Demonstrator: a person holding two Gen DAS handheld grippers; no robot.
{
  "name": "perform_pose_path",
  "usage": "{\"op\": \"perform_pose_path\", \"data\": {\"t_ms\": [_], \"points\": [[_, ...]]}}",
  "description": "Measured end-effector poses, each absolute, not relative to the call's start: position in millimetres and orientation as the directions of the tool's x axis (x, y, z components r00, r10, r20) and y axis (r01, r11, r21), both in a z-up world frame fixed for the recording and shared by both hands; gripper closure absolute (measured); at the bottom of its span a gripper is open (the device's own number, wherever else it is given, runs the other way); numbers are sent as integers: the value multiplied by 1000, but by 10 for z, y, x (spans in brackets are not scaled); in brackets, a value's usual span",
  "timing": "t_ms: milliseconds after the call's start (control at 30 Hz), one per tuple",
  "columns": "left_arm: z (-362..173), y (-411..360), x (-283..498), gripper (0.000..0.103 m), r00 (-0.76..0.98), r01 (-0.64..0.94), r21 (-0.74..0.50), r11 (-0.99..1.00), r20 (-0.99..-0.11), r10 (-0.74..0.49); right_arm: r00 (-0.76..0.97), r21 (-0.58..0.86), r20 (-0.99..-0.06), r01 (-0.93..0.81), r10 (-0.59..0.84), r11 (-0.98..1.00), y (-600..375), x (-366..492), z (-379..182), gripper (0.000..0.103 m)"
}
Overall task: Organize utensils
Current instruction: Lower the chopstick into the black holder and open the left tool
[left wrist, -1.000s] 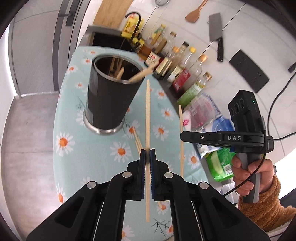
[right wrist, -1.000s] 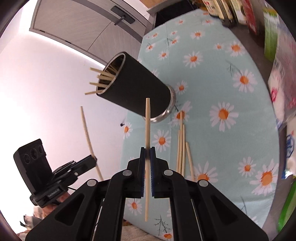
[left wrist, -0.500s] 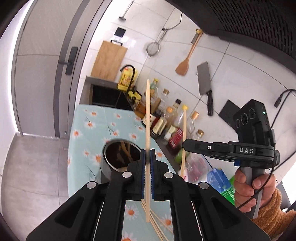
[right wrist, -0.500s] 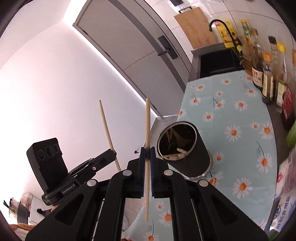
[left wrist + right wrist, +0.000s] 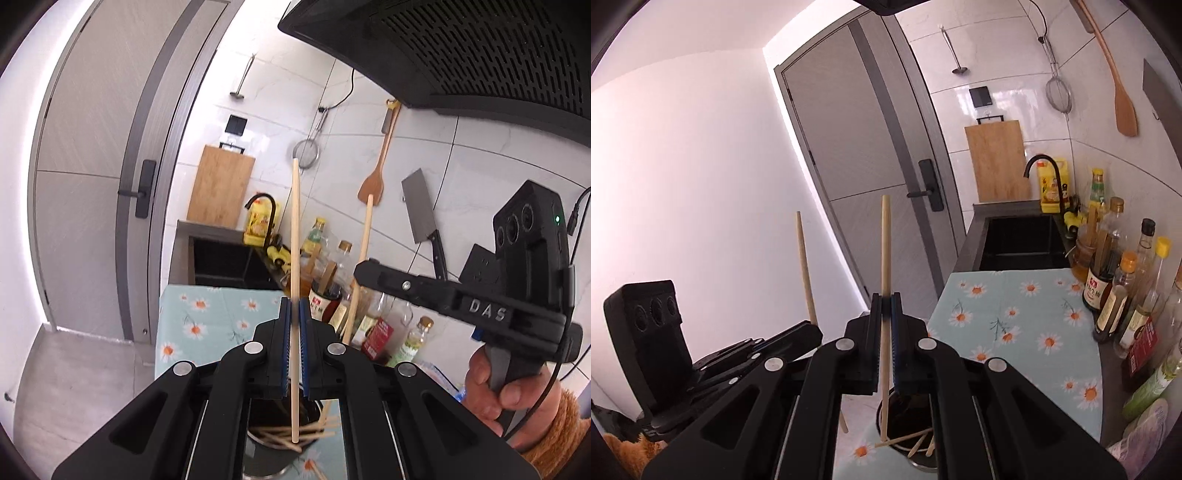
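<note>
My left gripper (image 5: pixel 294 310) clamps one chopstick (image 5: pixel 295 236) upright, right gripper (image 5: pixel 885 306) clamps another chopstick (image 5: pixel 885 254); dark holder (image 5: pixel 908 417) at 6 o'clock below both

Both grippers (image 5: pixel 294 310) are matte black with blue ribbed pads and silver screw heads. The right one (image 5: pixel 364 267) bears white "DAS" lettering, a green light and a thin black cable (three lenses too). The sleeve (image 5: pixel 554 439) is fuzzy tan.
</note>
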State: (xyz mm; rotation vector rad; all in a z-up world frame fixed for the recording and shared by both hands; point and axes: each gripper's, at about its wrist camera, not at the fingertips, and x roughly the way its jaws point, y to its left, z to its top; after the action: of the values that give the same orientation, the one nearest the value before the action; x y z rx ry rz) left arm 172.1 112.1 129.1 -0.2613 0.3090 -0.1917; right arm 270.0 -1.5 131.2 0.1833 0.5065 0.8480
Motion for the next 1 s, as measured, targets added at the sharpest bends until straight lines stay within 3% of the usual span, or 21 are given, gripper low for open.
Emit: {"op": "perform_pose_path", "data": {"t_ms": [467,733,800,867,1000], "points": [[672,1137,1888,99,944,226,-250,942,-185,-275,591,309,-308,-679,746,666,-71,2891,756,97],[488,1124,1889,99,949,205,-230,951,-190,-250,573,324,-354,-666,739,672,-14,2917,562,96],[467,1153,1888,98,947,199,-241,950,-200,-249,574,333,-354,-660,738,673,-20,2922,543,94],[452,1180,1901,98,945,191,-248,950,-214,-246,571,336,-355,-660,740,671,-23,2915,533,83],[443,1203,1886,98,944,185,-253,950,-221,-243,573,347,-350,-656,741,671,-56,2885,552,81]]}}
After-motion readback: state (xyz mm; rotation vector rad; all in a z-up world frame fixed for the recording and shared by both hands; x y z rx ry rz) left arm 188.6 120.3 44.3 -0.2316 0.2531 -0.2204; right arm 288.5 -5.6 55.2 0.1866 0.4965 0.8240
